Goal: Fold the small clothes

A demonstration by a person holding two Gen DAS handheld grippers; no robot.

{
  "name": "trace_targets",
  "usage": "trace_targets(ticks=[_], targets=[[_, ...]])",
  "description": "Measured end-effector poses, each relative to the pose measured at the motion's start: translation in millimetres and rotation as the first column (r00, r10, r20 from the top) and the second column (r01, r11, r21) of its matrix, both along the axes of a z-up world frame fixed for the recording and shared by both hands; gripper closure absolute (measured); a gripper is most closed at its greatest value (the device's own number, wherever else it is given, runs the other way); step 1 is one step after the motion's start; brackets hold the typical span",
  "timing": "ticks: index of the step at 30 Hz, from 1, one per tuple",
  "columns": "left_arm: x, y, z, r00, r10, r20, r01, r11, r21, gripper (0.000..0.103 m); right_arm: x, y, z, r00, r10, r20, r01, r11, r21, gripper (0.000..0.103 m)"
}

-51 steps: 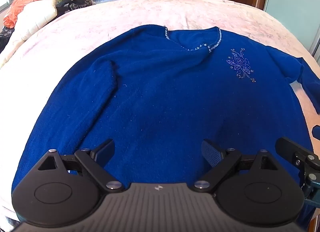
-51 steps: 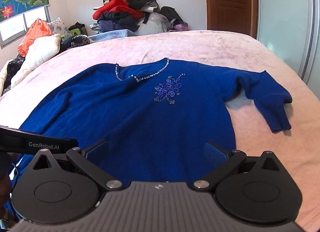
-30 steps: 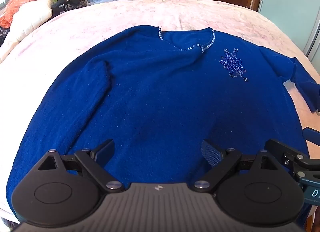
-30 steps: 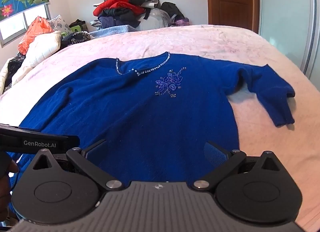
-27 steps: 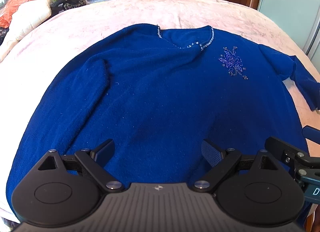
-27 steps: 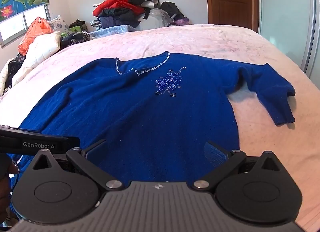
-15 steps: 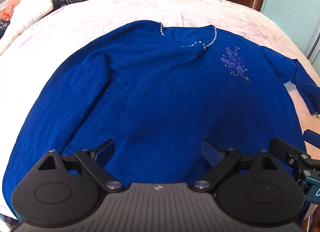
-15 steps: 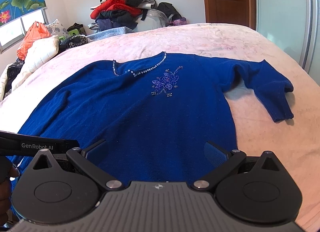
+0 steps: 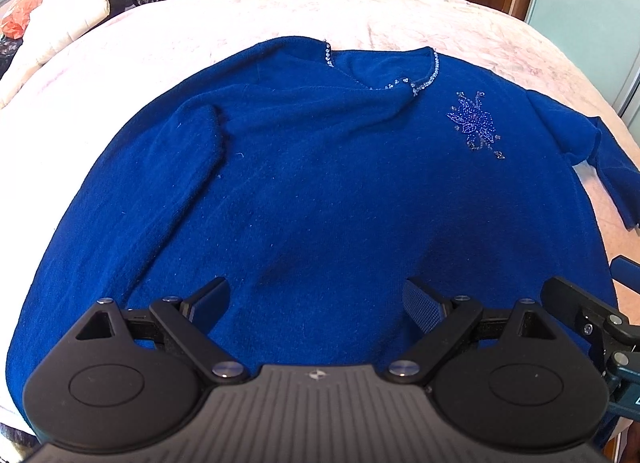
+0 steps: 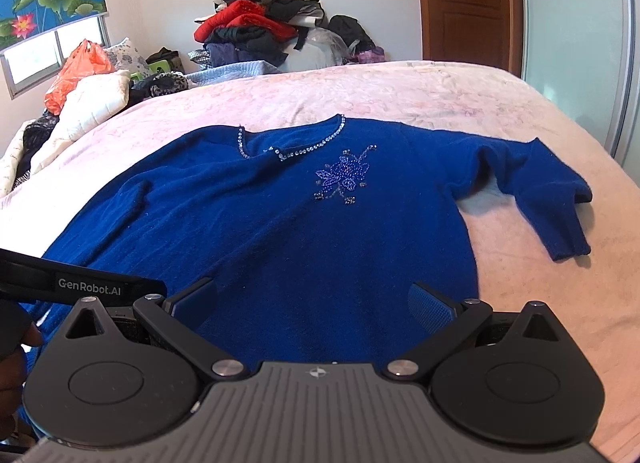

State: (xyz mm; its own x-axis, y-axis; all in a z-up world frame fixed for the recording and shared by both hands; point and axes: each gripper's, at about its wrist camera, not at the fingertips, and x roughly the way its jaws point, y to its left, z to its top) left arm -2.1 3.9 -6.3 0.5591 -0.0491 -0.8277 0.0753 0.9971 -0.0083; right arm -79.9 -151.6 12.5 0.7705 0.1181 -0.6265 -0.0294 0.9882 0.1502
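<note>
- The blue sweater [image 10: 304,231] lies spread face up on the pink bed [image 10: 400,91], front flat, probably so its sides and sleeves can be folded inward.
- Left gripper [image 9: 316,299] and right gripper [image 10: 314,299]: jaws wide, holding nothing.
- The sweater's lower body lies just ahead of and between both pairs of jaws; the outstretched sleeve [image 10: 556,203] is well off to the right.

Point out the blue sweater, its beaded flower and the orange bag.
blue sweater [image 10: 320,247]: right wrist view, mid-chest.
beaded flower [image 10: 344,175]: right wrist view, flower centre.
orange bag [image 10: 78,71]: right wrist view, its middle.
</note>
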Motion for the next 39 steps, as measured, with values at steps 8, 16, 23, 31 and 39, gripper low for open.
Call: trace_targets(ticks=[8,16,23,31,39], targets=[[1.3,-0.5,-2.5,1.000,0.005,-0.004,-0.005,1.000,0.009,0.009,1.8,-0.5,-2.5,1.000,-0.001,-0.013,0.001,1.000,0.012,0.000],[-3.6,-4.2,-1.2,1.000,0.000,0.026,-0.001,0.999,0.045,0.009,2.8,-1.5,-4.5,1.000,-0.011,-0.023,0.012,1.000,0.015,0.000],[-3.4,-8.7,-2.1,0.999,-0.004,0.037,0.000,0.996,0.093,0.009,0.4,-0.3,-4.8,1.000,-0.010,-0.015,0.010,1.000,0.003,0.000],[-2.5,-7.7,-3.3,0.999,-0.004,0.033,0.001,0.996,0.085,0.009,0.8,-3.4,-5.5,1.000,-0.010,-0.021,0.010,1.000,0.020,0.000],[-0.7,-9.1,-7.7,1.000,-0.009,0.010,0.009,0.997,0.083,0.009,-3.1,-9.8,-4.2,0.998,-0.004,0.055,0.006,0.999,-0.038,0.000]])
